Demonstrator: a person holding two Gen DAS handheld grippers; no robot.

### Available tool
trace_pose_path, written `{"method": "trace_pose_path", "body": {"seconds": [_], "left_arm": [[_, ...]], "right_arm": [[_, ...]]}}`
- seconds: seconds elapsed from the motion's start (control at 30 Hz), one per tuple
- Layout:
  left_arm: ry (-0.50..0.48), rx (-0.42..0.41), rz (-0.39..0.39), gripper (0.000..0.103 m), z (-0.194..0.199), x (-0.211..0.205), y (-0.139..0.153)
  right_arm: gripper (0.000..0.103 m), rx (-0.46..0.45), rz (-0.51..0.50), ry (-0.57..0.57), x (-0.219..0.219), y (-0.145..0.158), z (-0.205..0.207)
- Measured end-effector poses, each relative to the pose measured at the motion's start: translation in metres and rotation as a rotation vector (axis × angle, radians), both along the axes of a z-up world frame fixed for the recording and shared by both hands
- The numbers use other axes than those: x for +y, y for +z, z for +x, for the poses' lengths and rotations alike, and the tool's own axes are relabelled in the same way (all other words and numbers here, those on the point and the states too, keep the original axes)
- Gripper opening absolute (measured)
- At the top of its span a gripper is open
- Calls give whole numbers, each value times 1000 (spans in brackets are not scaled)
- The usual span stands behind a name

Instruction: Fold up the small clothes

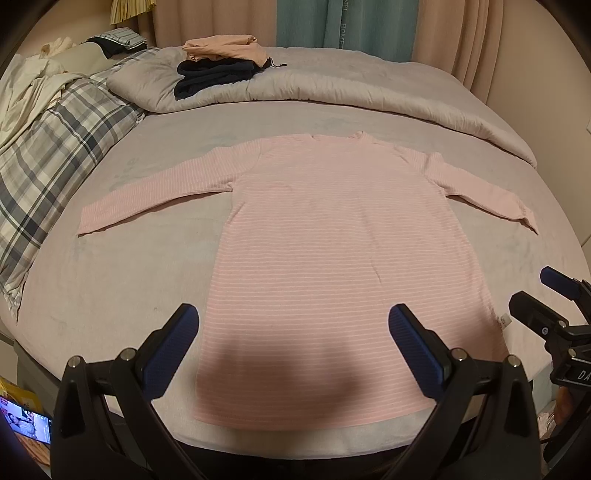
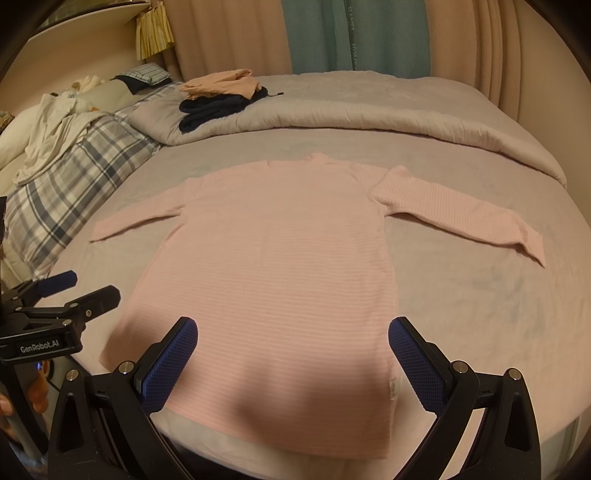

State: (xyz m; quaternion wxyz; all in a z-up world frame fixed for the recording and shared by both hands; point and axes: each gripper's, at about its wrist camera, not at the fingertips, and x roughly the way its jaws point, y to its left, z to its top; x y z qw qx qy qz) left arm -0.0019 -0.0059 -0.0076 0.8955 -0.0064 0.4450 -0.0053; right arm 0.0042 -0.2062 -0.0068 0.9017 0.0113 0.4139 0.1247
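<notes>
A pink long-sleeved top with thin white stripes [image 1: 310,243] [image 2: 269,258] lies flat on the grey bed sheet [image 1: 122,288], neck away from me, hem at the near bed edge, both sleeves spread sideways. My left gripper [image 1: 293,317] hovers open above the hem, nothing between its blue pads. My right gripper [image 2: 293,328] is open too, over the hem's right part near a small white label [image 2: 393,387]. Each gripper shows at the edge of the other's view: the right gripper [image 1: 546,295] and the left gripper [image 2: 85,288].
A folded pile of peach and dark navy clothes [image 1: 221,62] rests on the rolled grey duvet [image 1: 369,88] at the back. A plaid pillow [image 1: 55,155] and white cloth [image 1: 26,88] lie left. Curtains [image 1: 314,22] hang behind. A phone screen [image 1: 26,424] glows low left.
</notes>
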Motion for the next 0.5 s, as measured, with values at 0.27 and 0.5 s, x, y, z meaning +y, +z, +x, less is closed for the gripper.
{"method": "trace_pose_path", "body": {"seconds": [0.27,0.5], "left_arm": [[10,0,-27,103,6,4,-2],[6,6,-174,103,26,7,-1]], "right_arm": [[102,10,-6,-40,-5,-9,2],[102,26,3,-91,-20,-13,9]]}}
